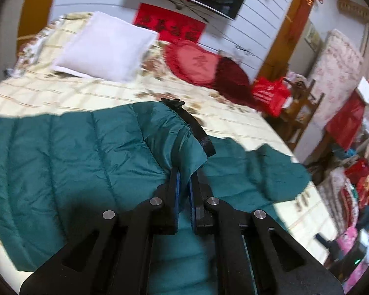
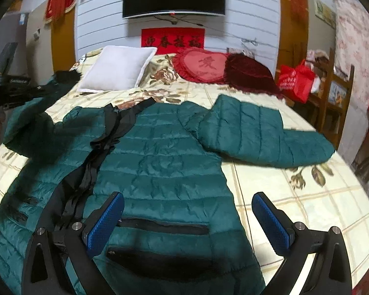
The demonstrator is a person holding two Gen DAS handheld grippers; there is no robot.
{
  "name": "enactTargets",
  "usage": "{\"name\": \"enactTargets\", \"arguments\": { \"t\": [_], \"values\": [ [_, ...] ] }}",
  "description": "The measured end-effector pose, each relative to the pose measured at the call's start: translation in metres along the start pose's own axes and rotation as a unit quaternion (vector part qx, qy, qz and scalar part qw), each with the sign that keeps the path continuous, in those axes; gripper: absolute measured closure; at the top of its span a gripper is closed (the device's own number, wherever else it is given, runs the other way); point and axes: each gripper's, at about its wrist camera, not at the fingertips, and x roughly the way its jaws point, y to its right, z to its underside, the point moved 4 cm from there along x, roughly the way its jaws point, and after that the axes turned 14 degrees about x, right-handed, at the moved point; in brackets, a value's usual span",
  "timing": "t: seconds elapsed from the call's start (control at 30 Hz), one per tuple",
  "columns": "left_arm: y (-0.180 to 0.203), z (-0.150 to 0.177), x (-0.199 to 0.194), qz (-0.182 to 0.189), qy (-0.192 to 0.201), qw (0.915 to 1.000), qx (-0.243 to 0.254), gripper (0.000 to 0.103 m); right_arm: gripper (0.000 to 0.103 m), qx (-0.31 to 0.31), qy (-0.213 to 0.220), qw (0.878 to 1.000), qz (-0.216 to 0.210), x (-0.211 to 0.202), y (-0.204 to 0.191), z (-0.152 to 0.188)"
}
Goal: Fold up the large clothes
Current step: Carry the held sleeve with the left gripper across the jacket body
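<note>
In the left wrist view, the left gripper (image 1: pixel 184 172) is closed on the cuff of a sleeve (image 1: pixel 169 132) of the green jacket (image 1: pixel 61 157) (the fabric is pinched between the 2 blue pads), and the sleeve is raised above the bed (image 1: pixel 49 91).

In the right wrist view, the right gripper (image 2: pixel 188 221) stands wide and holds nothing, above the jacket's lower hem near the front edge of the bed. The jacket lies spread across the middle, its other sleeve (image 2: pixel 265 132) reaching toward the right edge. A white pillow (image 2: pixel 120 68) and a red cushion (image 2: pixel 204 66) lie at the far edge.
</note>
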Motion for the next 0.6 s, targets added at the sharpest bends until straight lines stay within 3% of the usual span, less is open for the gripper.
{"name": "enactTargets", "arguments": {
  "t": [0.3, 0.43, 0.6],
  "values": [
    [0.099, -0.019, 0.069, 0.109, -0.012, 0.994, -0.007, 0.098, 0.0, 0.001, -0.056, 0.998, 0.022, 0.02, 0.02, 0.01],
    [0.118, -0.009, 0.103, 0.113, -0.039, 0.9928, -0.001, 0.098, 0.0, 0.009, -0.087, 0.996, 0.027, 0.028, 0.028, 0.016],
    [0.114, 0.019, 0.13, 0.11, -0.083, 0.9903, -0.016, 0.097, 0.0, 0.022, -0.099, 0.995, 0.019, 0.031, 0.034, 0.019]
  ]
}}
